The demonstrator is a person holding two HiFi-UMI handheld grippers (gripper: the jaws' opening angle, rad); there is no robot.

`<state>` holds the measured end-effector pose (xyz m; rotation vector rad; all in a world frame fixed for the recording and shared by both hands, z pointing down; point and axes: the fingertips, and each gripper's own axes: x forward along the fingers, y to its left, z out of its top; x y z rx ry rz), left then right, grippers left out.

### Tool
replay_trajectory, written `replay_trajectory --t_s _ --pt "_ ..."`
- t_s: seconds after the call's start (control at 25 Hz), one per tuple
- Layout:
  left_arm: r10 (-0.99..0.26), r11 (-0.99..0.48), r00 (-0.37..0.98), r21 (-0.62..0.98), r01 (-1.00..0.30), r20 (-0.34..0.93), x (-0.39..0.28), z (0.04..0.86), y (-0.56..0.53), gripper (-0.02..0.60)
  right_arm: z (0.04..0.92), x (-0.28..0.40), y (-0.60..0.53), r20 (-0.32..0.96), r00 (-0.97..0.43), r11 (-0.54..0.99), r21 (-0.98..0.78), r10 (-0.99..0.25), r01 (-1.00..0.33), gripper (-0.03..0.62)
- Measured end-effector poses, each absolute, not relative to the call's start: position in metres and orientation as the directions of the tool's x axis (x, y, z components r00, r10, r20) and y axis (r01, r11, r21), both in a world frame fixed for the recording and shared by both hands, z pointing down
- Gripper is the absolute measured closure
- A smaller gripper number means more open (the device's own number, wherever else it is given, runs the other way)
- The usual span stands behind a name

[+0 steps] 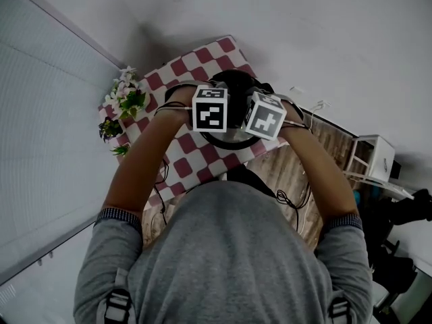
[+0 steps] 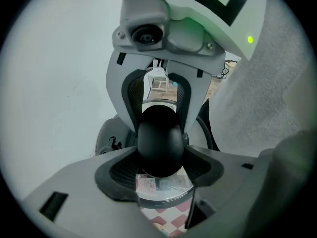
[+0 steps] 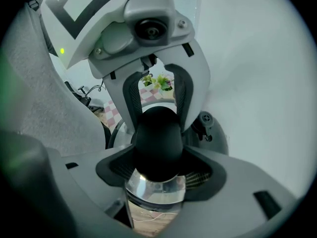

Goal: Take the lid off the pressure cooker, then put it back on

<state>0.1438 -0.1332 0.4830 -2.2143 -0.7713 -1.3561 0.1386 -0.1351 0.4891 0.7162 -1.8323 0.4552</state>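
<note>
Both grippers meet over the pressure cooker [image 1: 229, 139] on the checkered table. The lid's black knob [image 2: 159, 143] [image 3: 158, 138] is clamped from opposite sides. My left gripper [image 2: 161, 158] is shut on it from one side. Facing it, my right gripper [image 3: 159, 157] is shut on the same knob. The shiny metal lid [image 2: 163, 188] [image 3: 156, 188] shows just under the knob. In the head view only the two marker cubes [image 1: 210, 109] [image 1: 264, 115] show, side by side, and the jaws are hidden beneath them.
A red-and-white checkered cloth [image 1: 185, 164] covers the small table. A pot of flowers [image 1: 125, 98] stands at its left end by the wall. A white stool [image 1: 374, 157] and loose cables [image 1: 297, 201] are on the wooden floor to the right.
</note>
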Motion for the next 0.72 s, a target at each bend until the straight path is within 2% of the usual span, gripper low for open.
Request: replay_trajectory --t_s 0.72 --pt "0.283 -0.747 0.310 0.006 0.665 0.907 0.179 0.518 -0.147 0.281 0.526 0.174 -0.148 0.927 -0.299 0.730 -0.044 -0.224 -0.682 0.301"
